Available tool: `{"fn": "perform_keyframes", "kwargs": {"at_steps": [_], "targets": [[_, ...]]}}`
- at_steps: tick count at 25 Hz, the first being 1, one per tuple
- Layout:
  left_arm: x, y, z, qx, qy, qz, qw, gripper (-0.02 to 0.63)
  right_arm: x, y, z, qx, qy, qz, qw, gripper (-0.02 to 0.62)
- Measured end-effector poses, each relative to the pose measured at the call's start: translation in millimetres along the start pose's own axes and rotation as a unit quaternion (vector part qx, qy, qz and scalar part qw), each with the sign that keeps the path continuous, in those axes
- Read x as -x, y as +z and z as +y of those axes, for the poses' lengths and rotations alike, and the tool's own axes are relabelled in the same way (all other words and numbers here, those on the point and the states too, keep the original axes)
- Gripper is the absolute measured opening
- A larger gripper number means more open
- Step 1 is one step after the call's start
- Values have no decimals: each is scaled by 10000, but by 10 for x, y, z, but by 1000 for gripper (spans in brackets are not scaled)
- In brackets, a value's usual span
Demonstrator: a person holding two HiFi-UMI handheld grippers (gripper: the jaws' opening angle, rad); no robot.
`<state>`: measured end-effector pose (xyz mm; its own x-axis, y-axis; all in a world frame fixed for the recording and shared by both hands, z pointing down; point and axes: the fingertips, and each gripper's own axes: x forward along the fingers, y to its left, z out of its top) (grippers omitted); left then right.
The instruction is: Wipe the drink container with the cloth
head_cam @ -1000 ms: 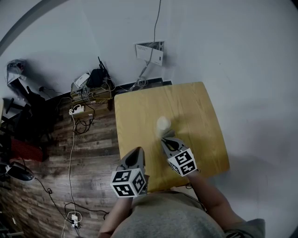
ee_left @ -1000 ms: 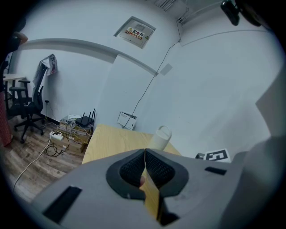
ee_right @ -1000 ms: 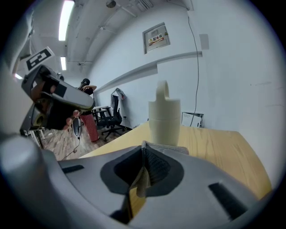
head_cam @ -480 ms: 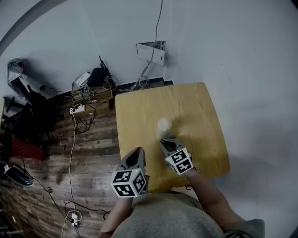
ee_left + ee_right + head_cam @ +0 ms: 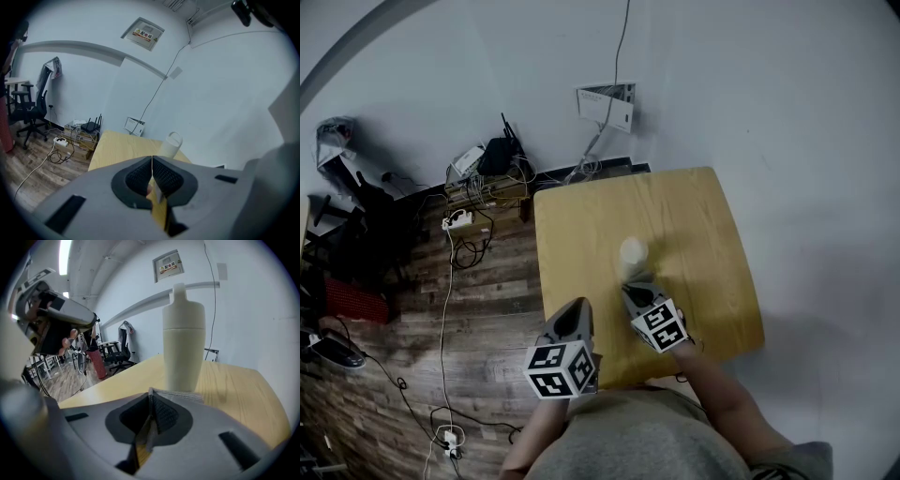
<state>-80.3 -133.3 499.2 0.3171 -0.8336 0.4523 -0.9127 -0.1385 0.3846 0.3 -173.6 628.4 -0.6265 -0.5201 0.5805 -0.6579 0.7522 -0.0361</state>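
Note:
A white drink container (image 5: 631,251) with a handled lid stands upright near the middle of the wooden table (image 5: 694,211). My right gripper (image 5: 636,284) sits just in front of it, shut on a grey cloth (image 5: 188,397) that pokes out past the jaw tips. In the right gripper view the container (image 5: 183,348) fills the centre, very close behind the right gripper (image 5: 150,393). Over the table's near left edge my left gripper (image 5: 575,306) hangs shut with nothing in it. From the left gripper view the container (image 5: 169,144) stands beyond the left gripper (image 5: 152,158).
The table stands against a white wall. Left of it on the wood floor lie a router, power strips and tangled cables (image 5: 473,202). Office chairs (image 5: 28,115) stand further left. A paper sign (image 5: 607,103) leans on the wall behind the table.
My right gripper with the cloth has edged slightly closer to the container. The left gripper and the container have stayed put.

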Motion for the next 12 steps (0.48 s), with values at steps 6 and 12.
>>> {"fn": "perform_keyframes", "kwargs": {"at_steps": [6,12], "targets": [[57,-5,53,25,21,-29,10000,3,117,60,204,-89,146,-151,9997,11],[103,13,43,14,-20,-80,10000,3,230,167,461,28,331,-322,9989,11]]}}
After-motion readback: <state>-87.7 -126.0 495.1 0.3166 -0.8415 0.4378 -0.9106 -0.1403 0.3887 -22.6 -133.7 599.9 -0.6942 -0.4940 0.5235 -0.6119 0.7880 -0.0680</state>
